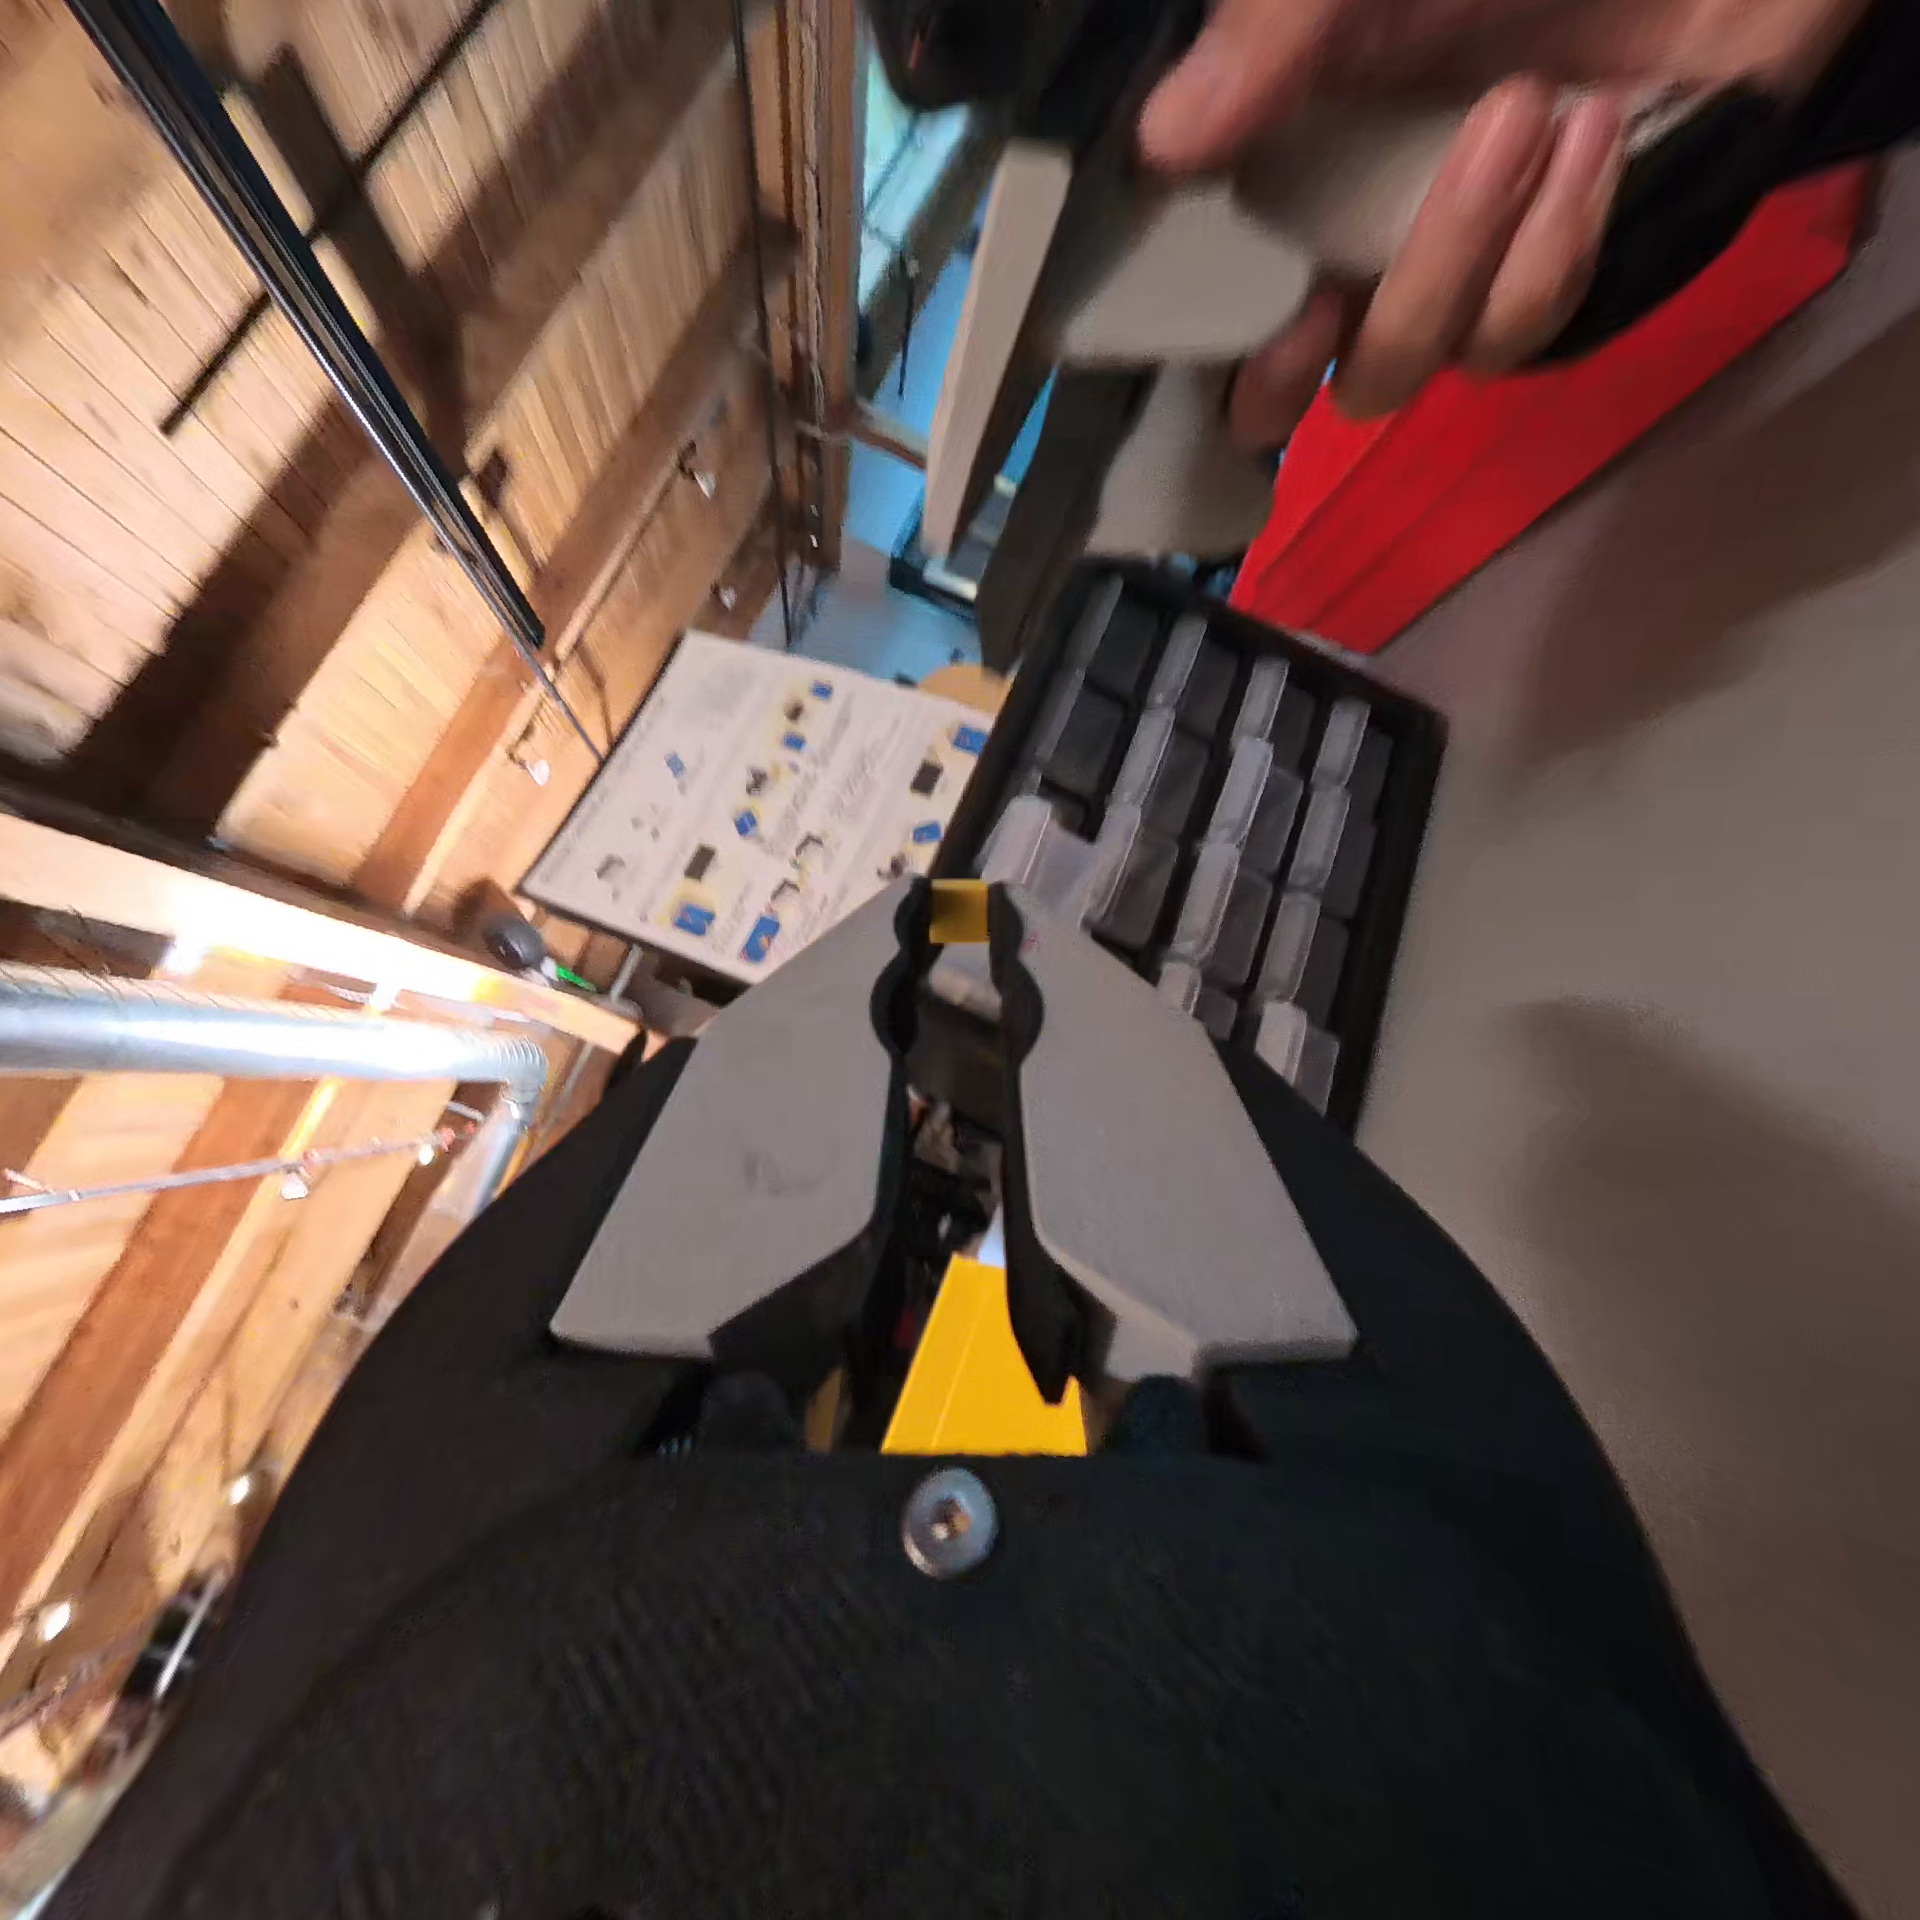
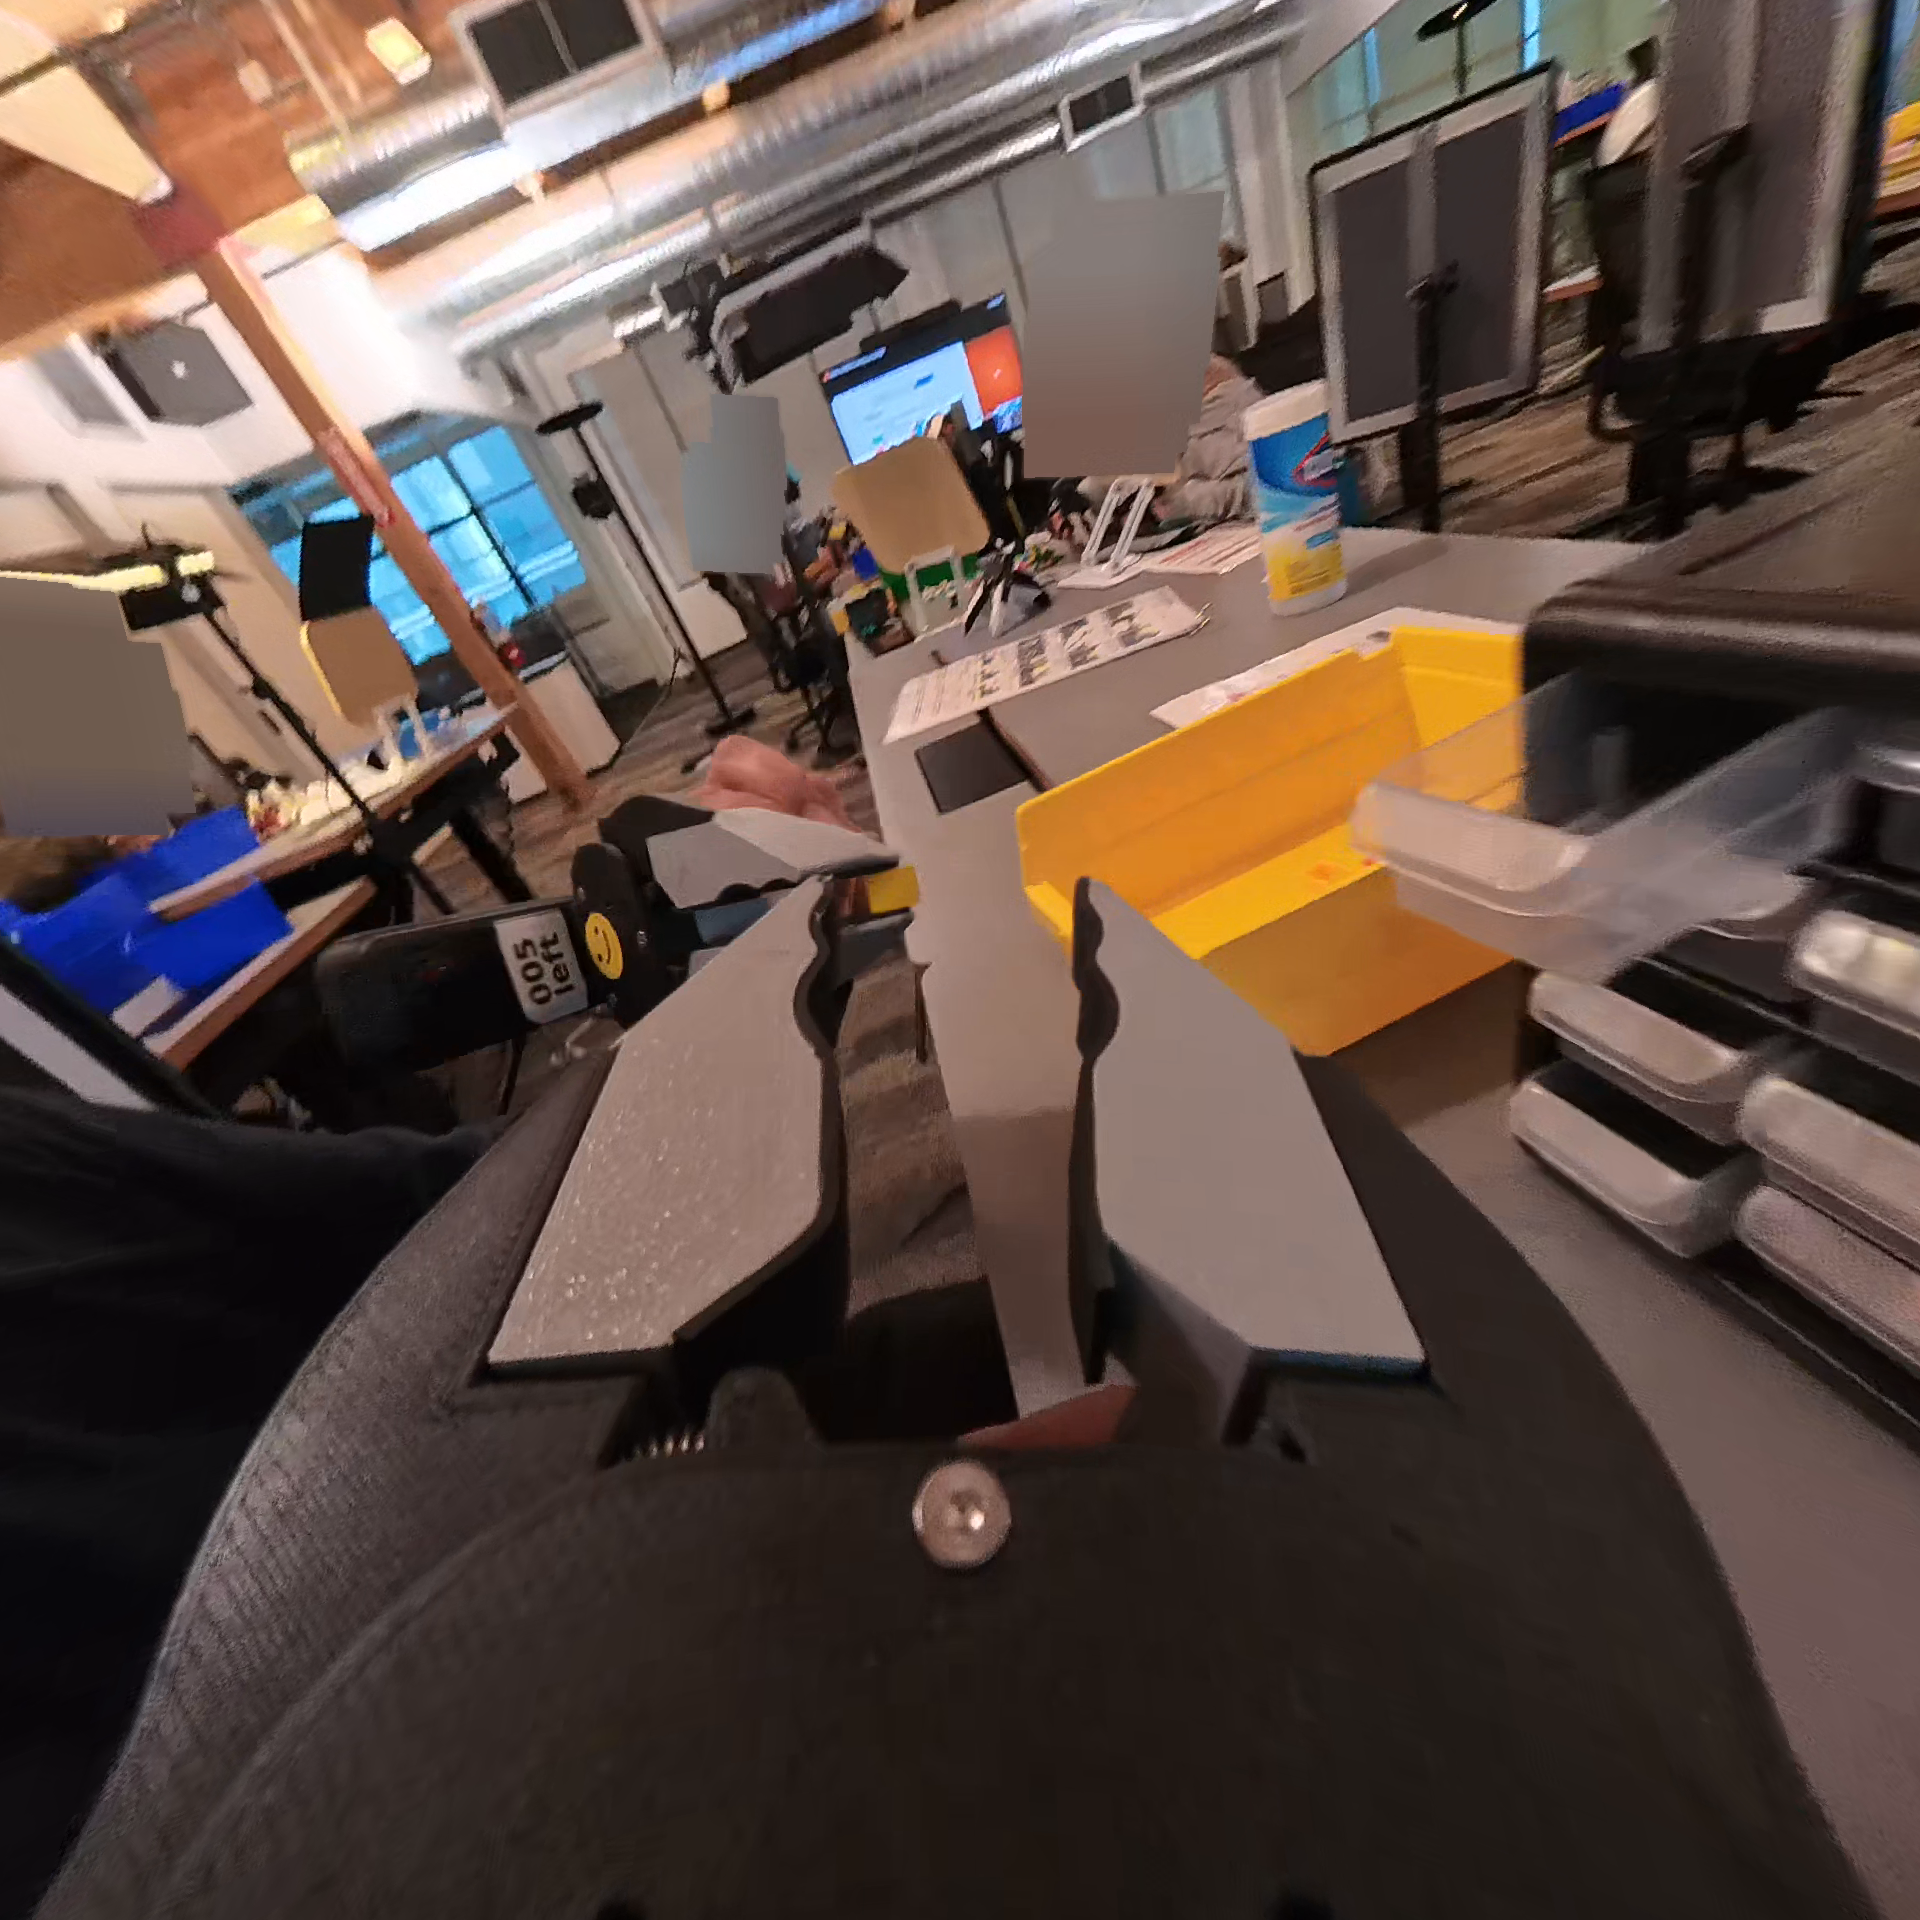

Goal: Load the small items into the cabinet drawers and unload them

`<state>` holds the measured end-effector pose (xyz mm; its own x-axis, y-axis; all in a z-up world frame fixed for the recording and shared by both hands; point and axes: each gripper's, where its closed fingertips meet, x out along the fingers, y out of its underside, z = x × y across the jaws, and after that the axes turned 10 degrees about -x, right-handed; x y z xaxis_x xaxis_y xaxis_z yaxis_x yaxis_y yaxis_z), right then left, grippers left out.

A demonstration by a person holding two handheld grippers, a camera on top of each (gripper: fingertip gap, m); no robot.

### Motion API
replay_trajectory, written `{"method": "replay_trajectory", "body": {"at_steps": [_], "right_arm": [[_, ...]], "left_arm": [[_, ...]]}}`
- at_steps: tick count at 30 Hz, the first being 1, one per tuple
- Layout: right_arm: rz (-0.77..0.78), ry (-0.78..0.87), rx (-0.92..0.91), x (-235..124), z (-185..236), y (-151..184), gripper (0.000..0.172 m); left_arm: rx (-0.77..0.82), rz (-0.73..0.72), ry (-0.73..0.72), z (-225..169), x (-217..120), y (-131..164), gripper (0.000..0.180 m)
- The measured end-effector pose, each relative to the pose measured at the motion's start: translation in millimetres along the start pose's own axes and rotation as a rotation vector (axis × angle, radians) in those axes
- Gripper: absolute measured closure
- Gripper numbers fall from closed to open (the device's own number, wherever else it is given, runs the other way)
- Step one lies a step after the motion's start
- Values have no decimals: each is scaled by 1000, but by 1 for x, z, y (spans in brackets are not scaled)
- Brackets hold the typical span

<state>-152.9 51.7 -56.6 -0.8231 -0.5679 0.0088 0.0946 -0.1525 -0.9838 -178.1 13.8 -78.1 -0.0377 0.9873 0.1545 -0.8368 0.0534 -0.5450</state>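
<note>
A grey table bears a black cabinet at right, one clear drawer pulled out, with one yellow bin left of it. Off the table's left edge, the left gripper pinches one small yellow block at its fingertips. The right gripper stands partly open, bare, near the bin.

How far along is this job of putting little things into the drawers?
One clear drawer of the black cabinet already stands pulled out, above the yellow bin. In hand: the left tool pinches a small yellow block at its tips, away from the cabinet. The right tool is open and holds nothing. Left: dropping the block into the drawer. The other drawers look shut.
</note>
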Motion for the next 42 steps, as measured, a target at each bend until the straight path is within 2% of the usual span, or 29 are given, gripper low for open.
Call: {"method": "replay_trajectory", "body": {"at_steps": [4, 7, 11, 17, 19, 29, 37, 42], "right_arm": [[82, -49, -64, 26, 24, 18, 141], [125, -78, -106, 40, 39, 28, 142], [111, -50, -163, 47, 45, 26, 150], [157, -11, -213, 52, 45, 35, 153], [165, 24, -236, 51, 39, 37, 162], [155, 37, -280, 55, 34, 37, 164], [104, 200, -311, 46, 5, 22, 164], [132, 499, -394, 22, -67, 1, 165]], "left_arm": [[35, -120, -26, -7, -14, -28, 172], [79, -125, -29, -6, -19, -31, 172], [65, -123, -18, -8, -20, -24, 172], [97, -99, -30, -11, -13, -16, 172], [106, -100, -25, -12, -12, -15, 172], [46, -60, -35, -10, -12, -10, 172], [-168, -72, -51, 13, -21, -16, 157], [-135, 25, -69, 31, -37, 4, 153]]}}
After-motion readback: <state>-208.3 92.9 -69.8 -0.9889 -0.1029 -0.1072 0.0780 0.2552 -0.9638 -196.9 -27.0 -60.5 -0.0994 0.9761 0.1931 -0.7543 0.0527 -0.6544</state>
